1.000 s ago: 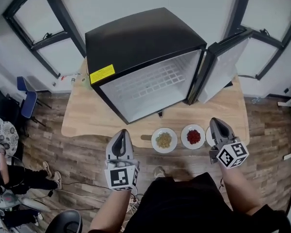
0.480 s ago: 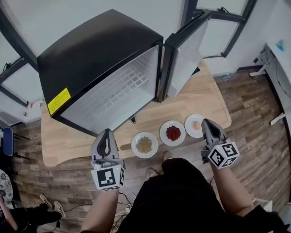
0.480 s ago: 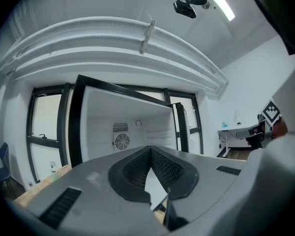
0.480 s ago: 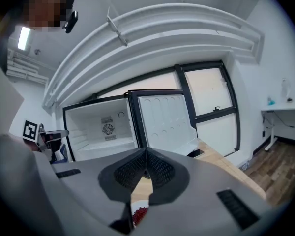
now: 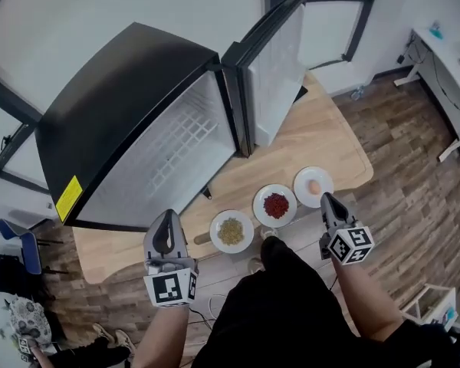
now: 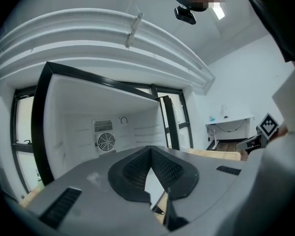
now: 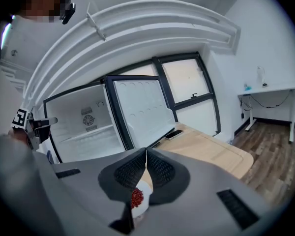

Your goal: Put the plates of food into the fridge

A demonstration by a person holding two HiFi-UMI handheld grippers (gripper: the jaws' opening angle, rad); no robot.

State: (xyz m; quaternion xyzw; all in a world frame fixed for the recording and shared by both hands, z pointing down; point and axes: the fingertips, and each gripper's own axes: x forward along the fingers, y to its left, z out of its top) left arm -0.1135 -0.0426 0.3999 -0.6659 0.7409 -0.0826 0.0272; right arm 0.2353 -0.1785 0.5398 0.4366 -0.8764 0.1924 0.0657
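Observation:
Three white plates stand in a row near the table's front edge: yellow-green food (image 5: pixel 231 231), red food (image 5: pixel 275 205) and a pale egg-like item (image 5: pixel 313 185). Behind them the black fridge (image 5: pixel 130 106) stands with its door (image 5: pixel 277 60) swung wide and its white inside (image 5: pixel 176 152) bare. My left gripper (image 5: pixel 168 216) is shut and empty, at the table edge left of the plates, facing the fridge's inside (image 6: pixel 103 132). My right gripper (image 5: pixel 326 199) is shut and empty, just in front of the egg plate. Under its jaws, the right gripper view shows the red food (image 7: pixel 136 198).
The wooden table (image 5: pixel 330 140) carries a dark phone (image 5: pixel 300 93) by the door and a small dark item (image 5: pixel 205 193) under the fridge front. A white desk (image 5: pixel 445 44) stands at the far right, a blue chair (image 5: pixel 19 240) at the left. Windows line the back wall.
The head view has swung, so the fridge now lies further left. Both grippers stayed shut at the table's near edge. The right one, which covered the egg plate, now sits just before it.

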